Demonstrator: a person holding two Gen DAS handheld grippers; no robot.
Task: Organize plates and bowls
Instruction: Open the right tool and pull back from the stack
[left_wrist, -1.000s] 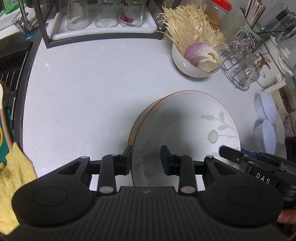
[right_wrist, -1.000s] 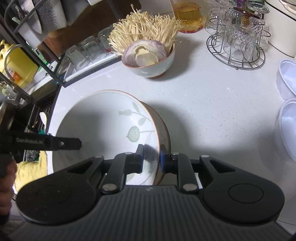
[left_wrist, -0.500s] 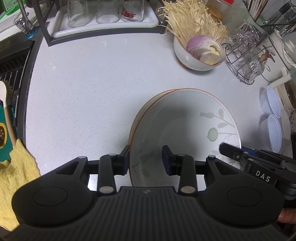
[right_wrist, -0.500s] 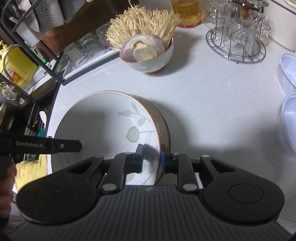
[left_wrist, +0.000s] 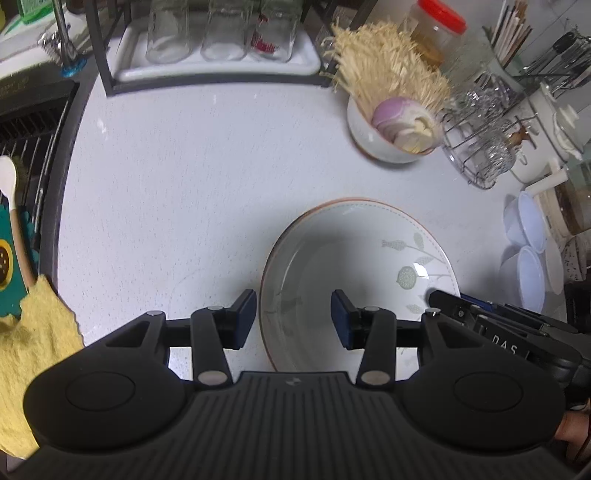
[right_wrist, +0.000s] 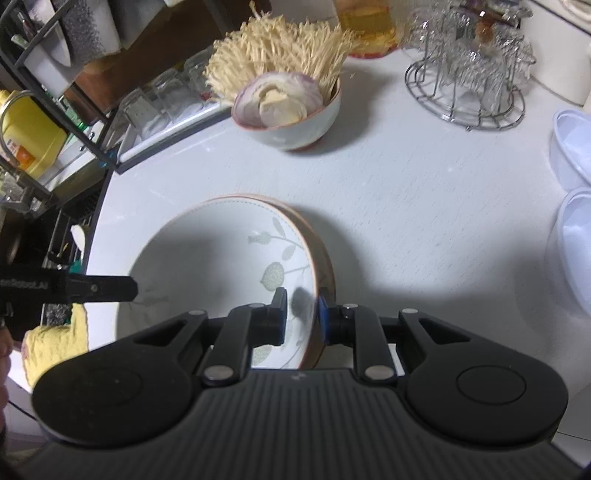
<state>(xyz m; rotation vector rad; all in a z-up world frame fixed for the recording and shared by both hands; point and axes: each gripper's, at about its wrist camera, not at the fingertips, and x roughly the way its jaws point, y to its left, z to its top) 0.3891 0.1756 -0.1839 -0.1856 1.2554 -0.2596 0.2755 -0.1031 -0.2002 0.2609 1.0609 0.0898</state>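
Left hand-held gripper (left_wrist: 293, 319) releasing wide white leaf-patterned ceramic bowl (left_wrist: 354, 273)

Its jaws are opening astride the rim; right hand-held gripper (right_wrist: 301, 317) seemingly clamps the opposite rim alone, so the bowl could tip onto the counter (left_wrist: 184, 177).

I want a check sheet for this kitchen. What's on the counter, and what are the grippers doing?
Surface: white speckled counter, bare in the middle.
Job's things: leaf-patterned bowl resting on the counter.
Clutter: food bowl with mushrooms and onion; wire glass rack; yellow cloth; white tubs.
Grippers: left gripper opening, straddling the bowl's rim, pads clear; right gripper shut on the rim.
Cables: nothing seen.
Surroundings: tray of glasses; sink rack at left.
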